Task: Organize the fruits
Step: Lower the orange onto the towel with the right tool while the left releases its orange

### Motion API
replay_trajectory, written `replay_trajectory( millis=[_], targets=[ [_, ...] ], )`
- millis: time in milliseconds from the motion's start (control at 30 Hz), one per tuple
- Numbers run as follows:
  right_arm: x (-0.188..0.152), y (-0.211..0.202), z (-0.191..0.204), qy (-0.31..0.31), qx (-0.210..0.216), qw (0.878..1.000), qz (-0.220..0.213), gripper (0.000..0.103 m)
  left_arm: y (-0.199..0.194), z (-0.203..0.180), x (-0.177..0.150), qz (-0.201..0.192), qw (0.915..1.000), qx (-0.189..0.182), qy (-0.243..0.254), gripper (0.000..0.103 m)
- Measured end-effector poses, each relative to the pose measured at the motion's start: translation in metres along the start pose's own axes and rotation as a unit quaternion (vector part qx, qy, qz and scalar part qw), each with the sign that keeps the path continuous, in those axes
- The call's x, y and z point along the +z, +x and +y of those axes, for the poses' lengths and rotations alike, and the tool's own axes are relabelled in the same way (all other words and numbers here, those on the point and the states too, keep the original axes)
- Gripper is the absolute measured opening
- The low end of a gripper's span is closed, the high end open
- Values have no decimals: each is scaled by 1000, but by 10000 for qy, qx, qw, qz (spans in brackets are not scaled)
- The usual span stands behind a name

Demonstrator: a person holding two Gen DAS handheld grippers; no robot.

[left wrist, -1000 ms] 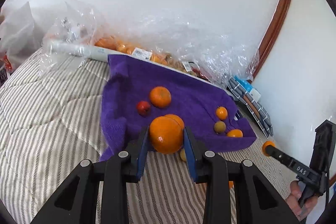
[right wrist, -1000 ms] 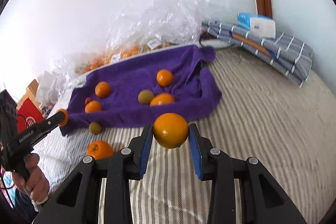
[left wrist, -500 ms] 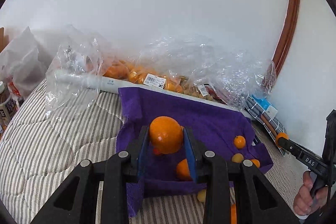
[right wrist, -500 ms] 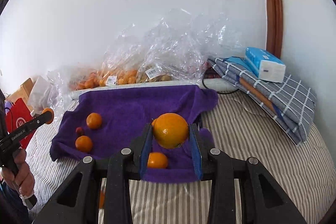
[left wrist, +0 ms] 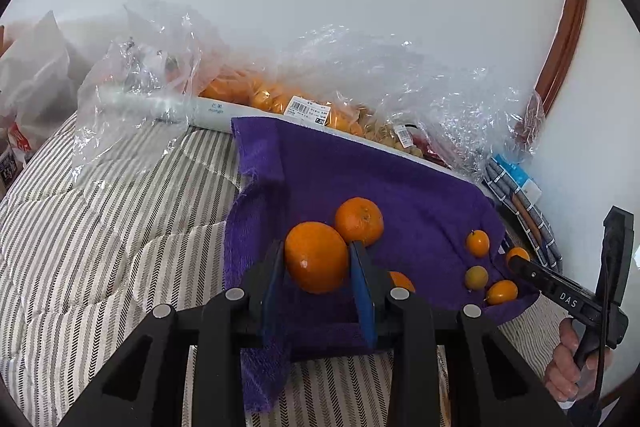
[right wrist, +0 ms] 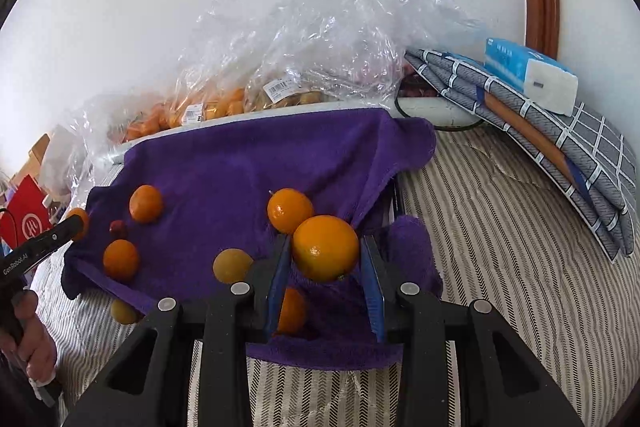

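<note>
L claw [left wrist: 318, 259] clamps an orange [left wrist: 316, 257] over the purple towel [left wrist: 400, 187] on the bed [left wrist: 100, 227]; another orange [left wrist: 359, 221] lies at 1 o'clock of it. R claw [right wrist: 325, 251] clamps its own orange [right wrist: 325, 247], above towel's near edge, w/ small fruit [right wrist: 232, 265] at 9 o'clock.

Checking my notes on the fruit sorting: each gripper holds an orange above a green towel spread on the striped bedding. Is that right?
Not quite: the towel is purple, not green, as both wrist views show. The rest stands: the left gripper is shut on an orange, the right gripper is shut on another orange, and the towel lies on the striped bedding.
</note>
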State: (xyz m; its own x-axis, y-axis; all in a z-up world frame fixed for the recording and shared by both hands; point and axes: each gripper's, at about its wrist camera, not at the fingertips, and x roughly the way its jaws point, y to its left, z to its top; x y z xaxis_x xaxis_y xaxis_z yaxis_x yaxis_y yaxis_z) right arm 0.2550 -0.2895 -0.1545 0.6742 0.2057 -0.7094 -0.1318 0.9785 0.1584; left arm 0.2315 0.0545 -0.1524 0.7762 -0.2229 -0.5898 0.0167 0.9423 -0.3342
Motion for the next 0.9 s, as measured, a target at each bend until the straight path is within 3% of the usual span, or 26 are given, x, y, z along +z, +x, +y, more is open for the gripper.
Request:
replay_trajectory(
  millis=[467, 533, 733, 900],
  targets=[
    [-6, 0, 2, -40, -44, 10000, -18, 36, 9, -5, -4, 157, 9997, 119, 145, 31],
    [-6, -5, 3, -33, 24, 9999, -126, 44, 9, -6, -4, 131, 9997, 138, 166, 31],
    [1, -29, 6, 26, -122, 9991, -415, 50, 7, -9, -4, 59, 9996, 111, 249, 43],
    [-2, -62, 15, 122, -160, 9982, -557, 52, 1, -9, -4, -26, 9997, 88, 236, 45]
  ],
)
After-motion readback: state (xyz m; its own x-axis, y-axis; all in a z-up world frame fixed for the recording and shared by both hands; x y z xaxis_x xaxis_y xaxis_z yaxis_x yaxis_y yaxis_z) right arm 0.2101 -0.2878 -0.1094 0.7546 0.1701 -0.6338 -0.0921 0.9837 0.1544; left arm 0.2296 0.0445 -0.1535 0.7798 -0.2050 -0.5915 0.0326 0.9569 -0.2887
